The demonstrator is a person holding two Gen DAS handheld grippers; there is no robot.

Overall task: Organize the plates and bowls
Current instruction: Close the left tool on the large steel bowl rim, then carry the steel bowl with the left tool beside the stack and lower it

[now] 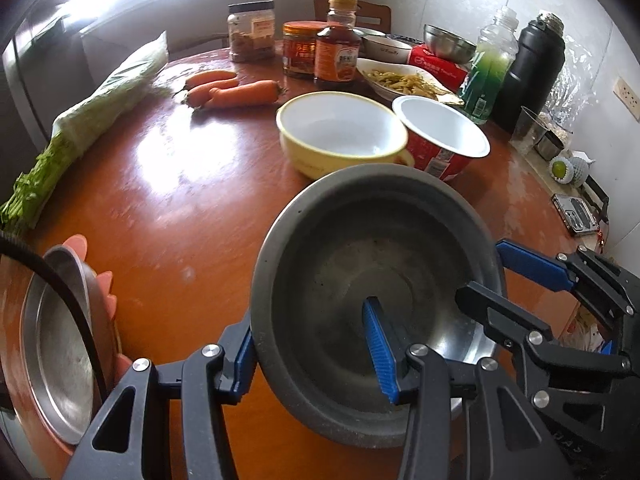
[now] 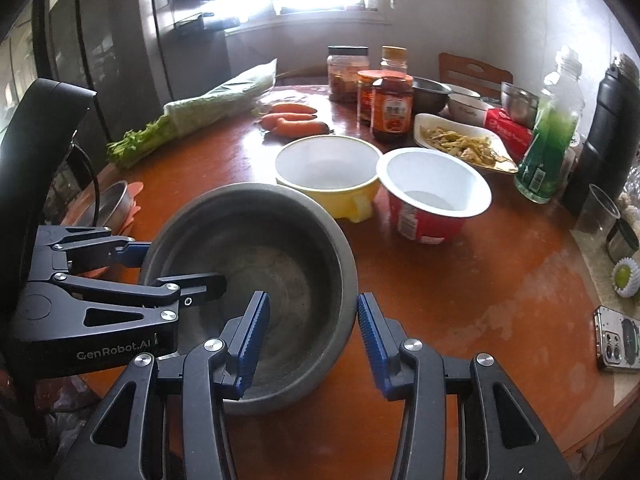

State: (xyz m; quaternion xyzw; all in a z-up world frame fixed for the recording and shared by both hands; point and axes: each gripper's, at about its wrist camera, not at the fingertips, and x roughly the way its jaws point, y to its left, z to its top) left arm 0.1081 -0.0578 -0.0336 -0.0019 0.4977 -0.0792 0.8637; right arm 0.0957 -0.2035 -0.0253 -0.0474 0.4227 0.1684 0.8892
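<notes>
A large grey metal bowl (image 1: 380,280) sits on the round red-brown table (image 1: 180,208). My left gripper (image 1: 312,344) is open and straddles its near-left rim, one finger outside and one inside. My right gripper (image 2: 312,332) is open and straddles the bowl's near-right rim (image 2: 256,264) the same way. It also shows in the left wrist view (image 1: 492,276) at the bowl's right side. Behind stand a yellow bowl (image 1: 340,132) and a red-and-white bowl (image 1: 440,136), both empty. A steel plate (image 1: 60,340) lies at the table's left edge.
Carrots (image 1: 236,90), bagged greens (image 1: 100,100), jars and a sauce bottle (image 1: 338,48), a dish of food (image 1: 404,78), steel bowls (image 1: 448,42), a green bottle (image 1: 492,68) and a black flask (image 1: 532,68) crowd the far side. A phone (image 2: 618,338) lies at the right edge.
</notes>
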